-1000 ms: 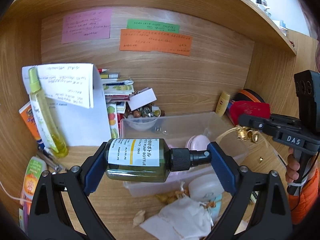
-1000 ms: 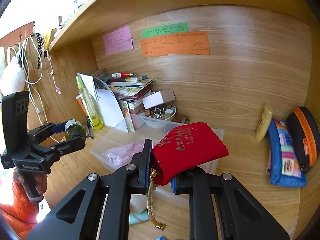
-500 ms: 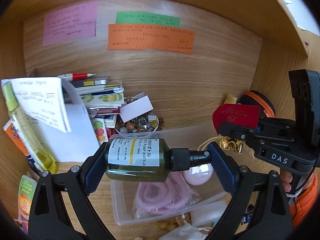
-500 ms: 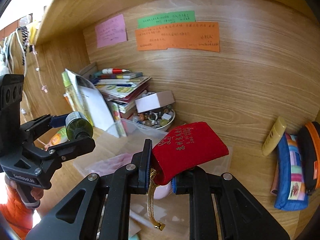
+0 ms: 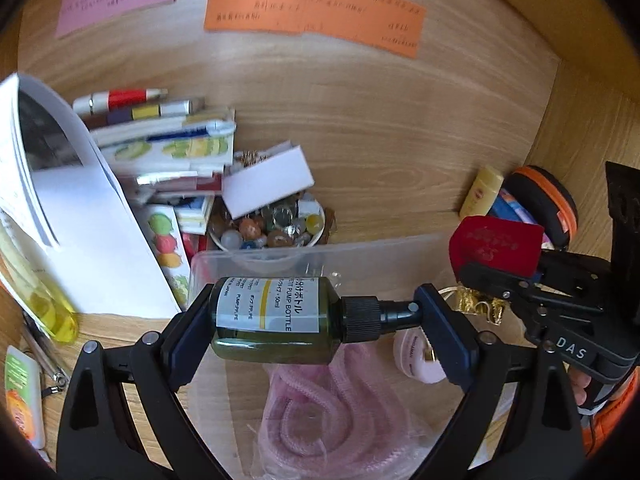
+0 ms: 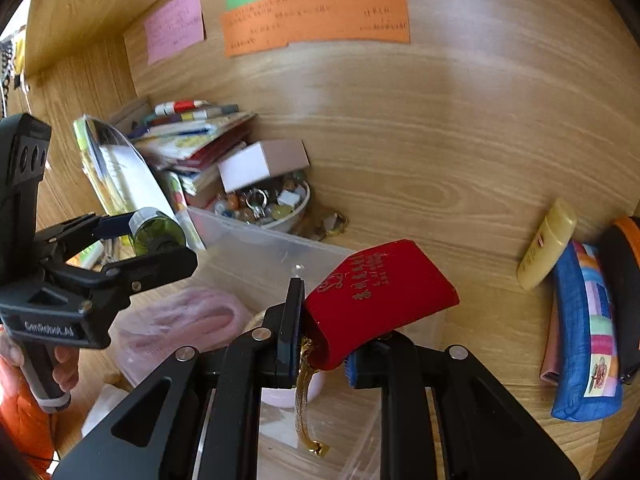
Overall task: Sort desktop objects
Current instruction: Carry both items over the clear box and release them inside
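Right now the left claw point(image 5: 318, 318) is clenched end to end on a green pump bottle point(image 5: 276, 320), held sideways over the clear plastic bin point(image 5: 320, 250) with pink cord point(image 5: 332, 412) inside. At about three o'clock from it, the right claw point(image 6: 322, 350) is easing apart, a red velvet pouch point(image 6: 376, 300) still pinched between its pads above that bin.

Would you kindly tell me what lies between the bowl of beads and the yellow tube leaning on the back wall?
Nothing: in the right wrist view, bare wooden desk runs from the bowl of beads to the yellow tube.
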A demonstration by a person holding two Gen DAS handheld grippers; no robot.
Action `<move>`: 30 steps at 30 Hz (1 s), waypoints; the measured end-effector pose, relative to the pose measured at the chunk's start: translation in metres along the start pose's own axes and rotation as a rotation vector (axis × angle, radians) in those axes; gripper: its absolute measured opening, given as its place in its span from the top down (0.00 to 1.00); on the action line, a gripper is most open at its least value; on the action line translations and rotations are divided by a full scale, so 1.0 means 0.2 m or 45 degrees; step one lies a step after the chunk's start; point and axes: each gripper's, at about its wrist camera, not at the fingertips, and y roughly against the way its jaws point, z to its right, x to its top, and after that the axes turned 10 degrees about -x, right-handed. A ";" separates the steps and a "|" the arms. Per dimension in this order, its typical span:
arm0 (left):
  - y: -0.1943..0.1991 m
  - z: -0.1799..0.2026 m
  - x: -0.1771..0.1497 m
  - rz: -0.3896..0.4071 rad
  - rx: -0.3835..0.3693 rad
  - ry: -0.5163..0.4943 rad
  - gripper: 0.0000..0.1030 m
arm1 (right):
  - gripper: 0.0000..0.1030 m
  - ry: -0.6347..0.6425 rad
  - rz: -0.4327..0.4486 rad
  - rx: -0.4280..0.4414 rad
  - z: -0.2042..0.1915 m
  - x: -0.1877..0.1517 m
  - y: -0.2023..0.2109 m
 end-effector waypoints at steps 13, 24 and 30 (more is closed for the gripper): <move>-0.06 0.01 -0.02 -0.088 0.044 -0.023 0.07 | 0.49 0.163 -0.049 -0.076 -0.11 -0.02 -0.07; -0.05 -0.01 -0.04 -0.081 0.063 -0.017 0.05 | 0.23 0.251 0.009 -0.152 -0.15 -0.02 -0.04; -0.02 0.02 -0.05 -0.055 0.069 -0.056 0.05 | 0.22 0.279 0.022 -0.190 -0.16 -0.02 -0.03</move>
